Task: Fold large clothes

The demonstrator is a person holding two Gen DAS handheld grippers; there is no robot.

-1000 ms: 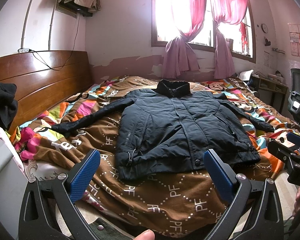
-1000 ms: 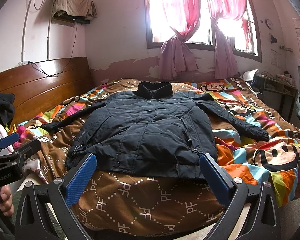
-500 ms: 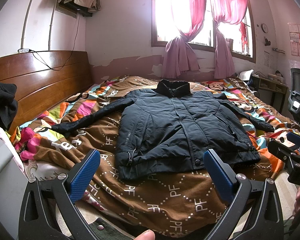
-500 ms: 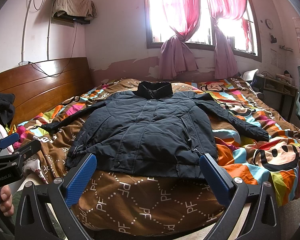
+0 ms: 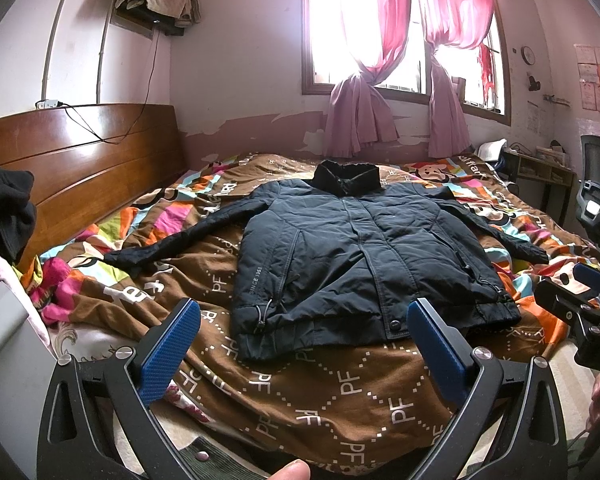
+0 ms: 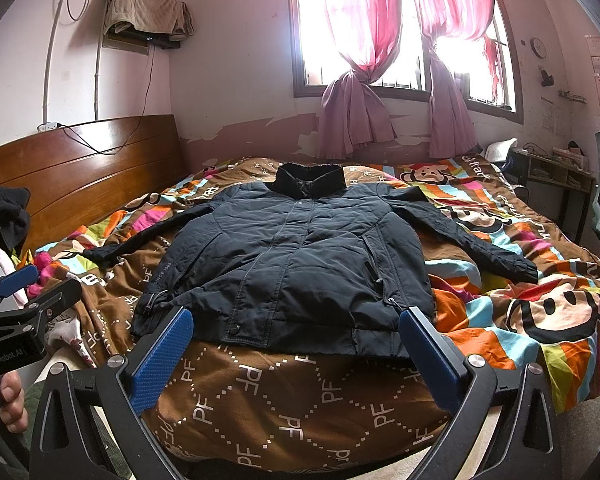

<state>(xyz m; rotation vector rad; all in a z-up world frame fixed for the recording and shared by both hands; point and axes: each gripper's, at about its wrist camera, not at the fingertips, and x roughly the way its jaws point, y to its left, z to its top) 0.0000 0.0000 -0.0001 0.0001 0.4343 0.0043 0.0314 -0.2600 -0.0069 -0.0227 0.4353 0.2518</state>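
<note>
1. Both jaws stand wide with nothing between them: I see my left gripper point(image 5: 304, 344) and right gripper point(image 6: 296, 354) held at the near edge of the bed point(image 6: 300, 392), clear of the cloth.
2. I see the jacket point(image 6: 296, 256) spread flat, front up, on the patterned cover, collar toward the window point(image 5: 384, 28).
3. Its sleeves lie out to either side, the left one reaching toward the headboard point(image 5: 84, 164).
4. Its hem lies just beyond my blue pads point(image 6: 162, 362).

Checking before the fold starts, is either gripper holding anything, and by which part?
Nothing. Left gripper and right gripper both have open jaws, short of the jacket.
</note>
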